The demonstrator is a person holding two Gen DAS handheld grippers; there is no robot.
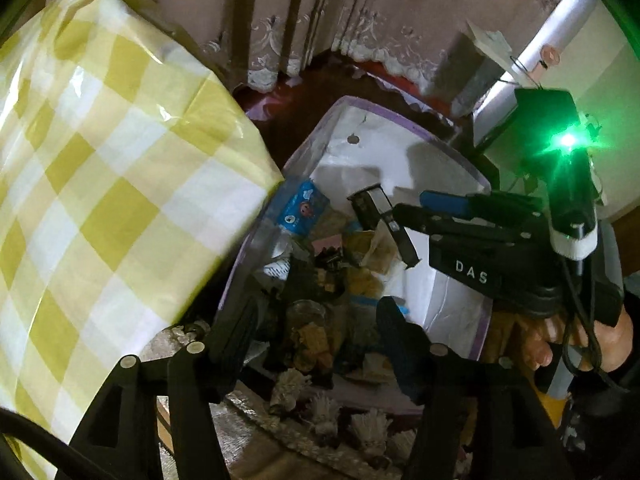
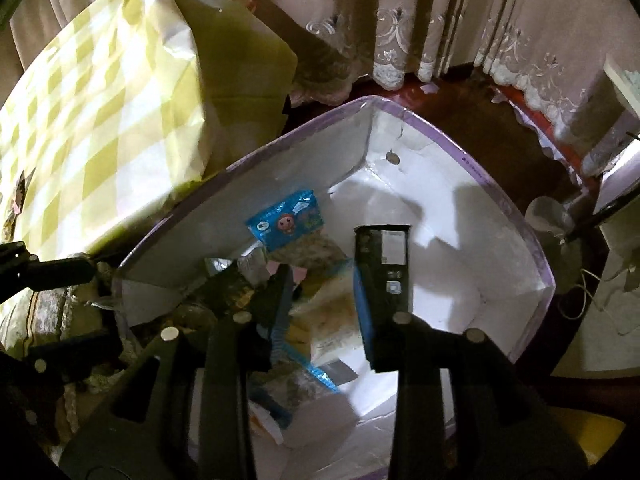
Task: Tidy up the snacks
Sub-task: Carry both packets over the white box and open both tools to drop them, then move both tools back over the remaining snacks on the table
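An open box with white walls and a lilac rim [image 1: 400,118] [image 2: 440,120] holds a heap of snack packets, among them a blue packet with a cartoon face [image 1: 304,208] [image 2: 286,224]. My left gripper [image 1: 320,304] hangs open over the heap, and I see nothing pressed between its fingers. My right gripper [image 2: 322,276] [image 1: 408,205] is inside the box from the right, with its jaws apart. A slim black packet [image 2: 384,256] [image 1: 370,208] stands against the tip of its right finger, outside the gap. No pad presses on it.
A surface under a yellow-and-white checked cloth [image 1: 100,180] [image 2: 100,120] rises close on the left of the box. Lace-edged curtains [image 2: 400,40] hang behind. A fringed rug [image 1: 320,404] lies at the near side. A person's hand [image 1: 560,340] holds the right gripper.
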